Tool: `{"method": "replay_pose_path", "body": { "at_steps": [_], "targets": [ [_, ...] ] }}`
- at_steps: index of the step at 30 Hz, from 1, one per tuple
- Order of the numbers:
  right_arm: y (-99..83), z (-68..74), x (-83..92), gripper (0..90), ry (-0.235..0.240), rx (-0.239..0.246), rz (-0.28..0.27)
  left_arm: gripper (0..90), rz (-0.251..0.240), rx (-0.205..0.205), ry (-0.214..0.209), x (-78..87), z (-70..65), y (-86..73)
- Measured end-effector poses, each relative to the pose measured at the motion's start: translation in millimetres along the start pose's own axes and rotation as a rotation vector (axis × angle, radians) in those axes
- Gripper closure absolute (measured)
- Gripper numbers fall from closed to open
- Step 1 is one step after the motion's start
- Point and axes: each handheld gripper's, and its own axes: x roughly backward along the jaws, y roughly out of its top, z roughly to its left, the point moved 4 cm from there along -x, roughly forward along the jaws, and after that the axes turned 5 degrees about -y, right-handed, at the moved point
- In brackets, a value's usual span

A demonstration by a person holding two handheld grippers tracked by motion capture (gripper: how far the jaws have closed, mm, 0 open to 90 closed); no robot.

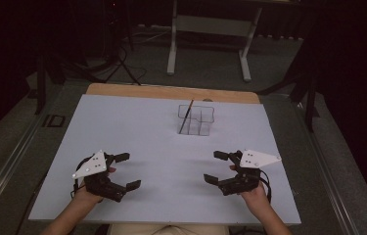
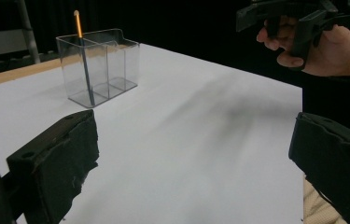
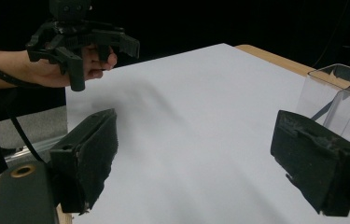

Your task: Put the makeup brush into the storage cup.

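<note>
A clear divided organizer (image 1: pixel 198 120) stood on the table (image 1: pixel 137 127), holding one pencil (image 1: pixel 186 116). The left claw (image 1: pixel 128 171) and right claw (image 1: pixel 215 167) both gaped empty.

clear glossy plastic organizer (image 1: pixel 196 120), matt white sheet (image 1: pixel 137 137) under it, bare wood table edge (image 1: pixel 171 91) behind organizer, rough matt black gripper pads (image 2: pixel 65 158)
</note>
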Motion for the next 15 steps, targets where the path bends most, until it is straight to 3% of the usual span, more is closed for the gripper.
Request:
{"method": "replay_pose_path", "body": {
  "at_steps": [15],
  "targets": [
    [-6.9,-3.3,-0.7,15.0,-0.002,-0.006,0.014,2.5,0.024,-0.029,0.028,-2.3,1.9,-8.2]
  ]
}}
